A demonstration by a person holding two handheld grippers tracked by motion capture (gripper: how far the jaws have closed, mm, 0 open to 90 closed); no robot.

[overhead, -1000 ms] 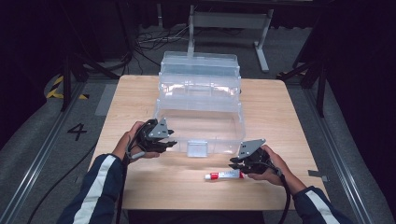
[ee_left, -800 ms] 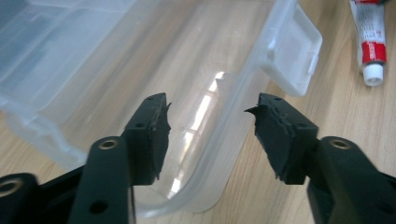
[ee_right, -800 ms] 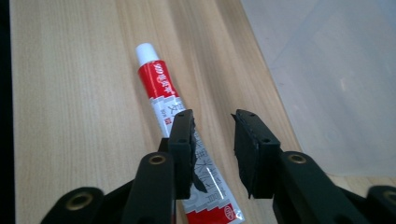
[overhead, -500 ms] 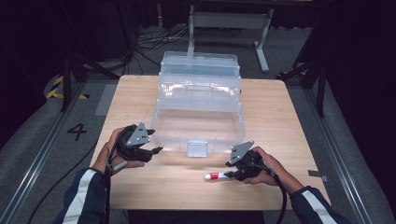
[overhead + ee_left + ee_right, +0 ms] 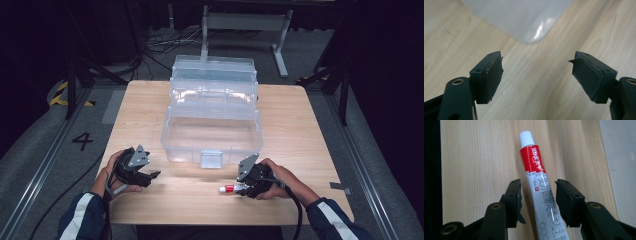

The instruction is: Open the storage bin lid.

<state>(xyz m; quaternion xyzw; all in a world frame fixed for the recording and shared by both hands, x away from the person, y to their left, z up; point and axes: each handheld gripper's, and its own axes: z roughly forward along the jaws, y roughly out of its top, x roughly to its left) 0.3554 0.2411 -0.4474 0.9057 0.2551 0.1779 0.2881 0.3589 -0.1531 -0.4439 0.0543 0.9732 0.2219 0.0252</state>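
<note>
Left hand-held gripper sits low over the light wooden table, near the front-left corner of the clear plastic tiered storage box. Its jaws have just been opening; they're spread wide, nothing between them, bare wood under the pads. In the left gripper view a rounded corner of the box is just ahead of the jaws, not touching.

Box stands mid-table, lid trays folded back, main bin open on top, latch tab facing the person.

Small red-and-white tube with a white cap lies flat on the table just in front of the box's right front corner, cap pointing away from the right hand-held gripper. Jaws there have just been opening; they straddle the tube's grey printed body, small gap on both sides, pads not pressing.
</note>
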